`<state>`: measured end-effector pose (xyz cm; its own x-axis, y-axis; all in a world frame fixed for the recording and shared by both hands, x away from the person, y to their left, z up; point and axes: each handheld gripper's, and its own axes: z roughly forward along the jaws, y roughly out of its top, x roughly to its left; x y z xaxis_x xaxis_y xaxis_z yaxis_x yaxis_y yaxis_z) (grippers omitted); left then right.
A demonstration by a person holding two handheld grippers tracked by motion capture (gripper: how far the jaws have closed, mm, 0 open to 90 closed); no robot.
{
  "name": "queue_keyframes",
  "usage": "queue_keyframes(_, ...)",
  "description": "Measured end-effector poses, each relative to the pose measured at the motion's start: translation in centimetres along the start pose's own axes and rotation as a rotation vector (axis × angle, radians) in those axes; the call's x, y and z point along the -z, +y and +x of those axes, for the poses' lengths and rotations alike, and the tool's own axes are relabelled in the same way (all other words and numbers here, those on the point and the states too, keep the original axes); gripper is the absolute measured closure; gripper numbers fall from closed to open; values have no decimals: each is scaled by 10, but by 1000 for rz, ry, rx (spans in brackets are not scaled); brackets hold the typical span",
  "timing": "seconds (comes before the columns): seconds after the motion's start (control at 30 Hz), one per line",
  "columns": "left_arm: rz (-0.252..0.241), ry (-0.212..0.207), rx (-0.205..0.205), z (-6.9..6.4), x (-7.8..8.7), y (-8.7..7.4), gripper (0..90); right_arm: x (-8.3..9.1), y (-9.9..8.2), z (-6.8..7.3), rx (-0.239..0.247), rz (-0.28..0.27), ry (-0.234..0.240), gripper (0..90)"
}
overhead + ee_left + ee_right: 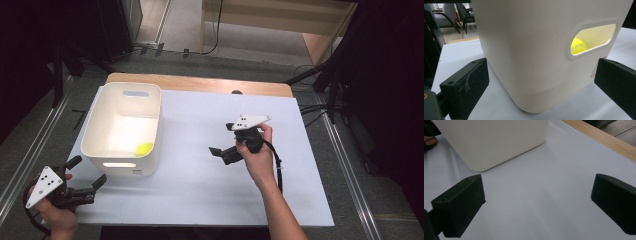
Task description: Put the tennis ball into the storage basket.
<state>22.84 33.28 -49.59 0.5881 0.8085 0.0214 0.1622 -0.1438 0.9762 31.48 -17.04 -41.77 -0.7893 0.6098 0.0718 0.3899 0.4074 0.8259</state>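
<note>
Since the yellow ball [144, 148] was already seen lying inside the white bin [95, 131], the placing was judged done. The left gripper [86, 176] was held spread beside the bin's near corner, the right gripper [222, 139] spread over the table [210, 185], both empty.

No text can be read anywhere. The white bin [529, 50] carries a small label [594, 71] low on its near wall, just beside the handle slot, with red and dark print too small and too blurred to make out; part of it sits behind a black jaw.
</note>
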Motion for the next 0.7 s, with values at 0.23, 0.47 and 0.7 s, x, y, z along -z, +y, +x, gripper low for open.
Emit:
queue_keyframes(0.23,0,-1,0,0,0,0,0,16,-19,-5,-29,-41,-32,0)
queue_keyframes(0.47,-2,-1,1,0,0,0,0,29,-41,-8,-52,-66,-63,0)
queue_keyframes(0.7,-1,0,-1,0,0,0,0,42,-58,-10,-60,-103,-86,0)
